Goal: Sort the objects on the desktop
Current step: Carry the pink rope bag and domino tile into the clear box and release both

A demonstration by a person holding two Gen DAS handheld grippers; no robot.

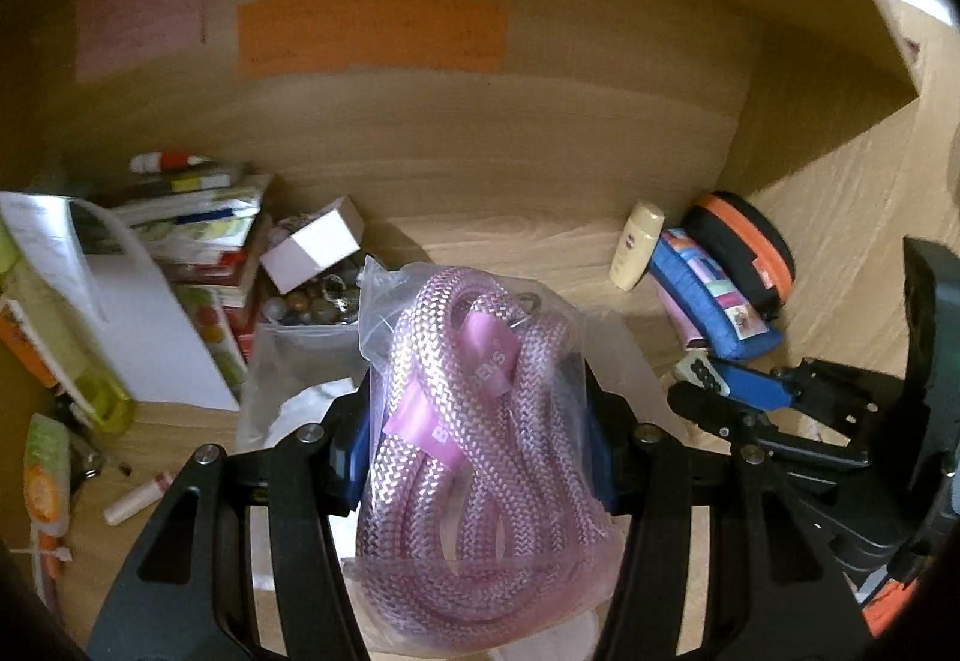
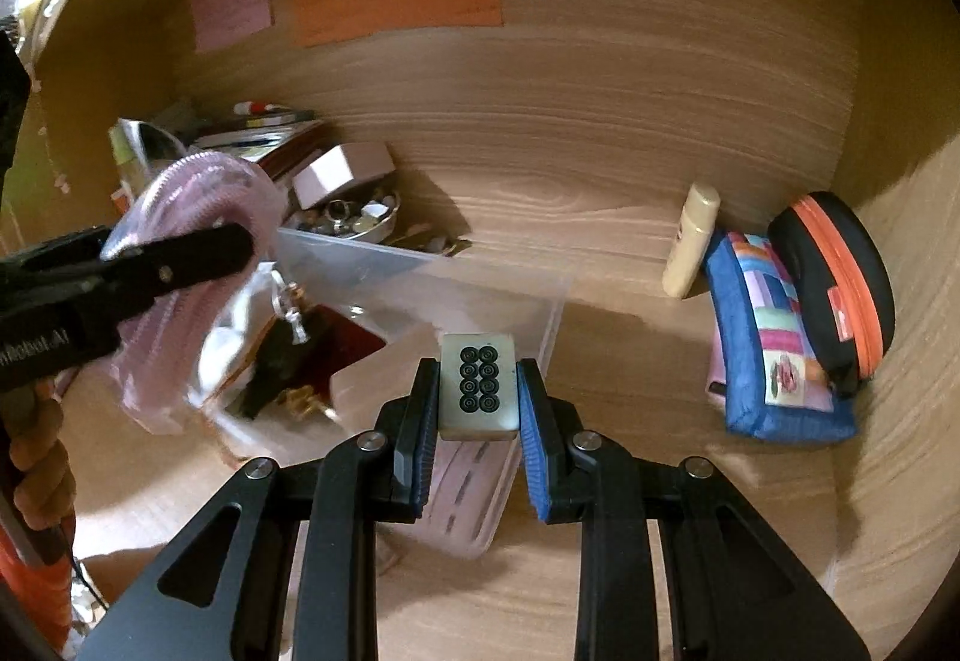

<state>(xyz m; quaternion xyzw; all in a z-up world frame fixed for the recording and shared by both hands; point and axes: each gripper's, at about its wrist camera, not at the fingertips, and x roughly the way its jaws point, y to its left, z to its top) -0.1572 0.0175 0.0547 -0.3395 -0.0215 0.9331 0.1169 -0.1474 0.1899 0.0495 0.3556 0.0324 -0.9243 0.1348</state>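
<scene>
Pink braided rope in a clear bag fills the left wrist view, clamped between the left gripper, whose blue pads it almost wholly hides; the printed pink tags on it are only partly legible. Over on the right, the right gripper is closed on a mahjong tile showing eight circles, held above the clear plastic bin. Inside the bin, dark items blur together. Against the wooden back wall stand a cream bottle, a blue patchwork pouch and a black-orange case.
</scene>
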